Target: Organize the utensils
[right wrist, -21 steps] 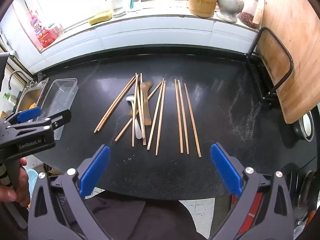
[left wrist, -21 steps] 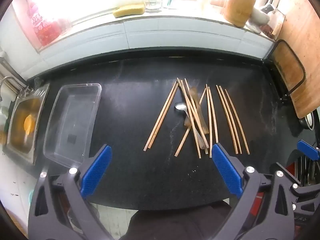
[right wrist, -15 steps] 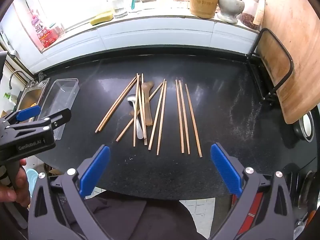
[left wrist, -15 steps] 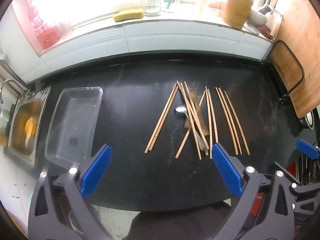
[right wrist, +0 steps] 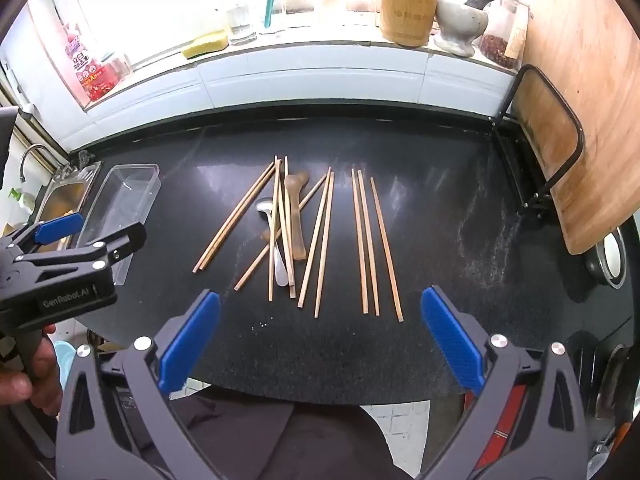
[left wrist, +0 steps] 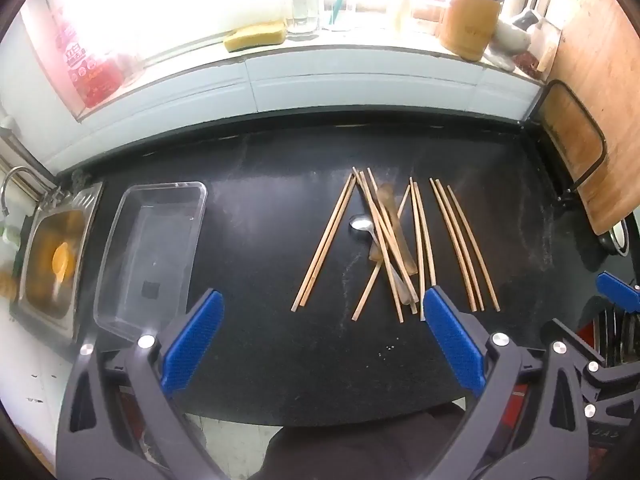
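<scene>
Both claws stand with their blue pads spread wide apart and nothing between them: the left claw (left wrist: 320, 340) hangs over the near edge of the black tabletop (left wrist: 260, 216), and the right claw (right wrist: 320, 336) hangs likewise just to its right, above the same edge. In the right wrist view the left claw appears again at the left border, held by a hand (right wrist: 28, 376).

Wooden chopsticks (right wrist: 320, 240) lie scattered on the middle of the tabletop, mostly pointing from the near edge toward the back wall. Three lie side by side at the right of the group, apart from the rest; a pair lies slanted at the left. Between these, several chopsticks cross over a metal spoon (right wrist: 276, 240) and a brown wooden spoon (right wrist: 296, 216), which lie touching in a loose pile.

Well to the left of the pile sits a clear plastic container (left wrist: 152, 248), empty, just beside the steel sink (left wrist: 52, 256). On the sill behind stand a bamboo utensil holder (right wrist: 408, 8) and a yellow sponge (left wrist: 256, 36). A wooden cutting board (right wrist: 580, 120) leans at the right.
</scene>
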A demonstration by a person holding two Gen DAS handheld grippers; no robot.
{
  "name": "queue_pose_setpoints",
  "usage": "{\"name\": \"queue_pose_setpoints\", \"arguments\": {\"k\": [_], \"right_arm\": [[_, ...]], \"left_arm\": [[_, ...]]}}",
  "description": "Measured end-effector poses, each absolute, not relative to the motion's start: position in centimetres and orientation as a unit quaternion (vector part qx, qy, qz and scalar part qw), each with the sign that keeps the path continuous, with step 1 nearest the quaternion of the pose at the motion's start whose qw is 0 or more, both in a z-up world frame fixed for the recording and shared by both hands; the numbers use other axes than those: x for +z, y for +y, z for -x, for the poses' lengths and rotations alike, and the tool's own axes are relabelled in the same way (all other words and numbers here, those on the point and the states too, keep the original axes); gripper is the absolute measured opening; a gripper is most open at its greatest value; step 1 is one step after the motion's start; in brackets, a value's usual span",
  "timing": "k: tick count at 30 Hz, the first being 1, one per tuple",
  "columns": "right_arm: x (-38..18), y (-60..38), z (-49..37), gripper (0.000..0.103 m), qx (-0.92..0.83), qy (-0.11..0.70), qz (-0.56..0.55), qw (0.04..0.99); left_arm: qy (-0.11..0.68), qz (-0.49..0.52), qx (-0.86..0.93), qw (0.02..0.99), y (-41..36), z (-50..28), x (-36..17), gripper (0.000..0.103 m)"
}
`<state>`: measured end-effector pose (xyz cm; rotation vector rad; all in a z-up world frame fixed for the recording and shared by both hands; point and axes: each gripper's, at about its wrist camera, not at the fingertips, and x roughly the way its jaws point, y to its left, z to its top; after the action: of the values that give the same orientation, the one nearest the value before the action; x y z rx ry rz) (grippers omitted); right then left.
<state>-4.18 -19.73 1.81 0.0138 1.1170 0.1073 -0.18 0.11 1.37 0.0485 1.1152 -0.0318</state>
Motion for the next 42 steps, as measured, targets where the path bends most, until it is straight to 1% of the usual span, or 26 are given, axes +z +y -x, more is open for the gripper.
{"name": "queue_pose_setpoints", "arguments": {"k": [42], "right_arm": [[1.7, -19.7, 3.7, 0.098, 0.054, 0.524, -0.010, 0.850]], "left_arm": [[0.531, -0.019, -0.029, 0.847, -0.4, -0.8, 1.0, 0.097]]}}
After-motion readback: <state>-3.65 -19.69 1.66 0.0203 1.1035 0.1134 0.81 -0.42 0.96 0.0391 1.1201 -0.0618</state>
